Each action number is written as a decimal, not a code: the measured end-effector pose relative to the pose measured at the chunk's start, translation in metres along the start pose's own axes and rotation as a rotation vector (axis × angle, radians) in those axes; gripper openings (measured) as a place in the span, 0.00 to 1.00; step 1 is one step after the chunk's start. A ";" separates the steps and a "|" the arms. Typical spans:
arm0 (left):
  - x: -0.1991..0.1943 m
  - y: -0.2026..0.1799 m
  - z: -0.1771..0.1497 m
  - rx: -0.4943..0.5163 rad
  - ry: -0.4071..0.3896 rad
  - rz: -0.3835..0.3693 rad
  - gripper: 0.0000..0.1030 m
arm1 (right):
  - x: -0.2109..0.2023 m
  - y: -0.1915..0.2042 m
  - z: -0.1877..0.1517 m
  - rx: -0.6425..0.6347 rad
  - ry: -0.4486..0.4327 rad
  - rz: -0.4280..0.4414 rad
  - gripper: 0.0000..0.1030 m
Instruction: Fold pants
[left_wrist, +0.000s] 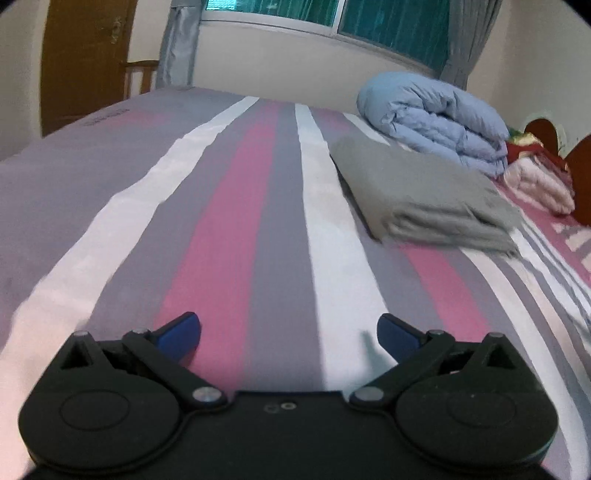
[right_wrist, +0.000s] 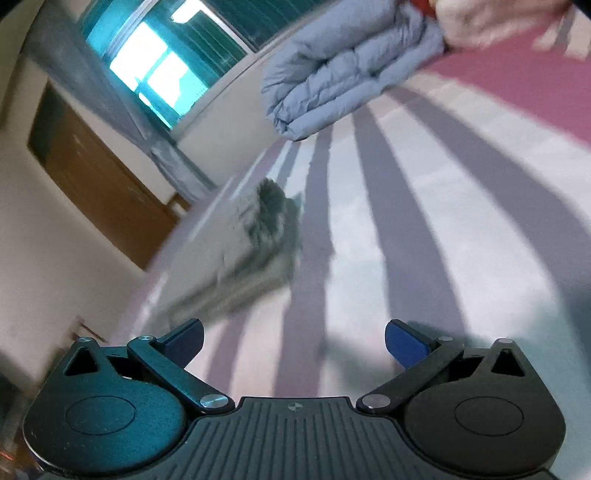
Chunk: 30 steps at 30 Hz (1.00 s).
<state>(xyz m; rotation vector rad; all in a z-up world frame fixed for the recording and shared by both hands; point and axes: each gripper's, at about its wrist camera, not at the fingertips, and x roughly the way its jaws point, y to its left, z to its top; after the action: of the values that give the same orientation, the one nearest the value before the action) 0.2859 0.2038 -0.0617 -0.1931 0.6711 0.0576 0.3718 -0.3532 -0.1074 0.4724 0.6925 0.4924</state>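
Note:
The grey pants (left_wrist: 424, 192) lie folded into a thick rectangle on the striped bed sheet (left_wrist: 236, 229), to the right of and beyond my left gripper (left_wrist: 289, 334). That gripper is open and empty, low over the sheet and well short of the pants. In the tilted, blurred right wrist view the folded pants (right_wrist: 243, 258) lie ahead and to the left of my right gripper (right_wrist: 294, 341). It is open and empty above the sheet (right_wrist: 424, 240), apart from the pants.
A rolled light-blue quilt (left_wrist: 439, 118) lies behind the pants, also in the right wrist view (right_wrist: 343, 70). Pink and red bedding (left_wrist: 535, 173) is stacked at the right by the headboard. A wall with a window (left_wrist: 332, 18), grey curtains and a wooden door (left_wrist: 81, 62) stand beyond the bed.

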 end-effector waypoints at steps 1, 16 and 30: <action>-0.013 -0.009 -0.005 0.005 0.006 0.022 0.95 | -0.018 0.011 -0.015 -0.041 -0.008 -0.010 1.00; -0.173 -0.123 -0.049 0.088 -0.197 -0.011 0.94 | -0.130 0.160 -0.121 -0.332 -0.150 0.009 1.00; -0.218 -0.165 -0.132 0.221 -0.442 -0.071 0.94 | -0.174 0.178 -0.192 -0.388 -0.385 -0.101 1.00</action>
<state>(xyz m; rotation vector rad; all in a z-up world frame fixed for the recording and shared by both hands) 0.0540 0.0178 -0.0005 0.0119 0.2264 -0.0418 0.0744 -0.2659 -0.0534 0.1565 0.2379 0.4127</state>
